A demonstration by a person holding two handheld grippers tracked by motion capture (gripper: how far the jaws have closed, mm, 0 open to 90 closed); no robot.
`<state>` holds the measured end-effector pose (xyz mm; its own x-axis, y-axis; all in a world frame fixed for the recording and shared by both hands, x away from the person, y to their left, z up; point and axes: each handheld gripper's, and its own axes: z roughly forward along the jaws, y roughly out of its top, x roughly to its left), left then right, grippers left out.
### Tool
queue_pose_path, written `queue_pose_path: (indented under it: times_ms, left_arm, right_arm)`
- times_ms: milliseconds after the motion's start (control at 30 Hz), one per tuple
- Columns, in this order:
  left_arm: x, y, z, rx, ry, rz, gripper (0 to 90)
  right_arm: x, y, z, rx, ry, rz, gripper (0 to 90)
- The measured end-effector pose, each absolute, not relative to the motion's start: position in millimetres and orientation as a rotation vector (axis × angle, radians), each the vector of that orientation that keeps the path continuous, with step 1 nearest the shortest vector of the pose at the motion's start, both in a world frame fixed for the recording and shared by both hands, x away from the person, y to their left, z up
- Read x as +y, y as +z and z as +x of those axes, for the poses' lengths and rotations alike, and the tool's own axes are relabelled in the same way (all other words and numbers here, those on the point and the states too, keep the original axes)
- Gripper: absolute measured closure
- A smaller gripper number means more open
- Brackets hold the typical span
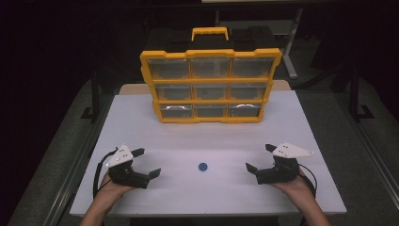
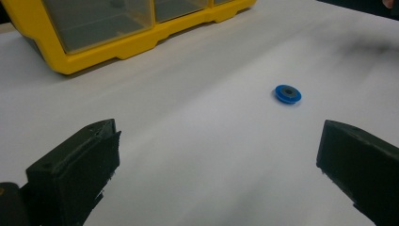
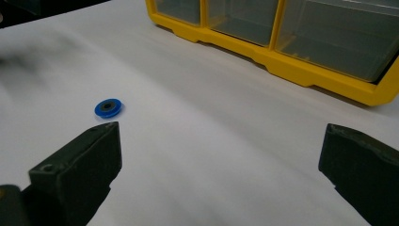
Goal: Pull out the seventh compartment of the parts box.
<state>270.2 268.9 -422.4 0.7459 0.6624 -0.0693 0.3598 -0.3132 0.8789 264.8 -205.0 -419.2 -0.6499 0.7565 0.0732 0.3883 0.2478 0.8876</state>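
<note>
Both tools spread wide, disc waiting between them.
You had the small blue round plastic disc [image 1: 203, 166] flat on the white bench [image 1: 141, 127], before the yellow drawer organiser [image 1: 211, 84]; left tool [image 1: 147, 163] and right tool [image 1: 259, 158] flanked it—best approached low, jaws straddling its rim.

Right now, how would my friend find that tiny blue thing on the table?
Start at the big yellow drawer case standing at the far side of the white table. Come toward the near edge, midway between the left gripper and right gripper. The blue disc lies flat there, alone, with a dark centre.
</note>
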Motion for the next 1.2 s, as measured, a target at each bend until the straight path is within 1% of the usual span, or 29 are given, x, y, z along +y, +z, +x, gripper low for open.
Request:
queue_pose_path:
  times_ms: [433,667,1200]
  left_arm:
    - [265,-420,275,0.796,0.363,1.916,0.0]
    - [261,-419,276,0.763,0.377,1.911,0.0]
    - [251,-417,286,0.745,0.374,1.898,0.0]
  right_arm:
    - [-207,-419,264,2.148,1.402,1.059,0.0]
    - [-205,-417,262,2.142,1.392,1.038,0.0]
    - [-206,-418,263,2.135,1.401,1.040,0.0]
